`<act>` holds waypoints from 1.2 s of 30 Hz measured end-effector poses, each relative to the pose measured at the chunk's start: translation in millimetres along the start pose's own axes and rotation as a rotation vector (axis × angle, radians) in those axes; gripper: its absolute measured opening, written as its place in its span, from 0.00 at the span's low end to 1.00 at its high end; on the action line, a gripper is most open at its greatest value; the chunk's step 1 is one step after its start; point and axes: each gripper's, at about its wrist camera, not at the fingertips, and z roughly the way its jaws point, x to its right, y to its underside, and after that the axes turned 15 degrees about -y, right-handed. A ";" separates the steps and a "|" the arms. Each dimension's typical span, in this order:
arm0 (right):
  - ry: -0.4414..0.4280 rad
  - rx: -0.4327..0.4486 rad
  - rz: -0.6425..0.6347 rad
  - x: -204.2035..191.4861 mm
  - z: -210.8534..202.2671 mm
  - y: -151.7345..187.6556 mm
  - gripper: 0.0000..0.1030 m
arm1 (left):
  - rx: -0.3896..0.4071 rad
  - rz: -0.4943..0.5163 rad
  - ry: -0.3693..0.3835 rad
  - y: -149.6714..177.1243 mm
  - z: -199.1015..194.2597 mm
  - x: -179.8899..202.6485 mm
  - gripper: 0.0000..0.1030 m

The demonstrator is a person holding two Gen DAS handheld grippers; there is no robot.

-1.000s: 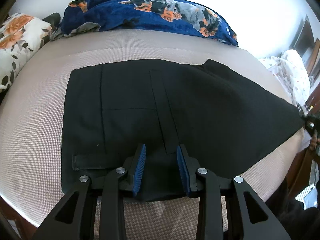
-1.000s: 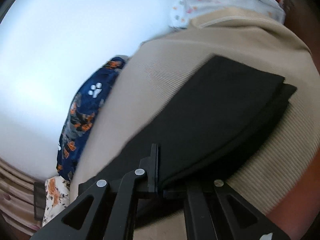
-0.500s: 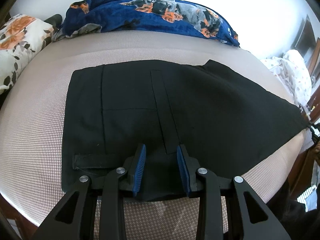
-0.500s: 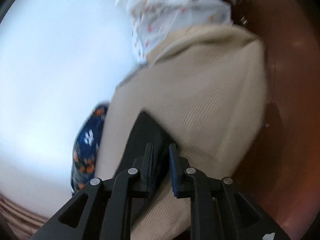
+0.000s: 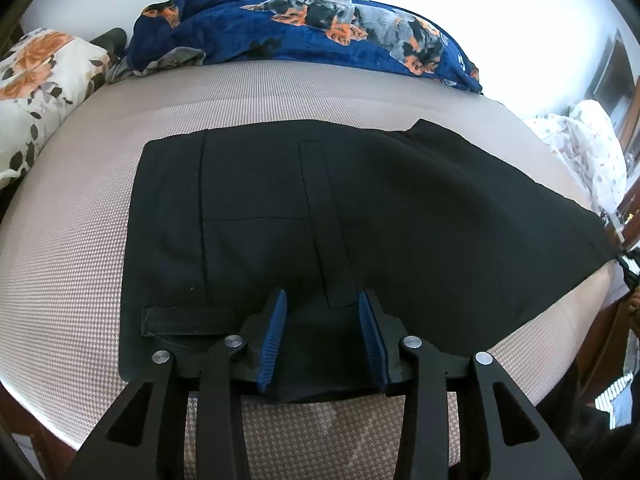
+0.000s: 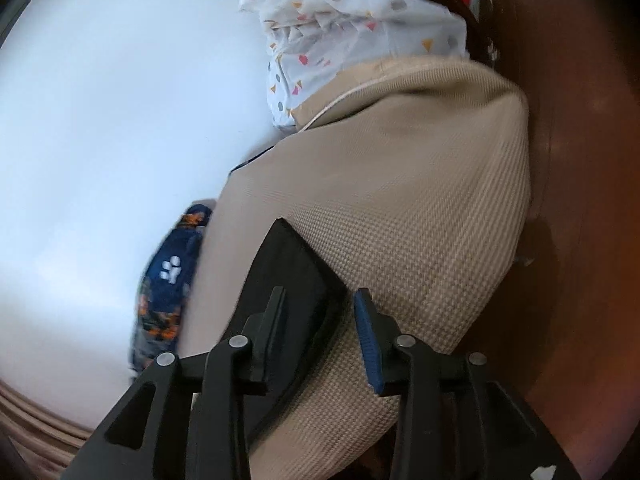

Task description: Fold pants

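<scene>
Pants: black, flat on bed, waistband at near edge, bare mattress all round. Left gripper: jaws opening, fabric between. Right gripper: narrowly parted over hem corner at bed's end, not pinching.

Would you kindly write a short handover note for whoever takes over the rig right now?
Left tool: jaws opening. The near edge of the pants, close to the waist end, lies between the pads.
Right tool: open. The hem corner lies between the pads, not pinched.
Things: the pants are spread flat across the bed.
Done: the legs appear to be stacked one on the other.
Left: probably bring the hem end over to the waist, then smooth the fold.
</scene>
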 end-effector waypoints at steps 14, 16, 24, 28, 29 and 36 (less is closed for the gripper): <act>0.037 -0.105 -0.079 -37.9 33.3 -8.5 0.07 | 0.008 -0.003 -0.003 2.4 0.2 0.0 0.40; 0.020 -0.101 -0.098 -45.9 37.5 -11.0 0.07 | 0.006 -0.008 -0.003 1.8 0.4 0.2 0.40; 0.030 -0.078 -0.042 -8.8 27.8 -10.9 0.07 | 0.002 -0.009 -0.007 1.1 -0.6 1.0 0.41; 0.013 -0.090 -0.014 -3.2 30.7 -15.5 0.10 | 0.002 -0.013 -0.010 0.2 -1.0 1.1 0.41; 0.002 -0.095 -0.009 -1.8 31.3 -16.4 0.10 | 0.002 -0.014 -0.010 0.0 -0.9 1.2 0.41; -0.016 0.003 -0.018 0.2 4.0 -22.6 0.46 | 0.005 0.017 -0.007 1.0 -0.5 7.6 0.54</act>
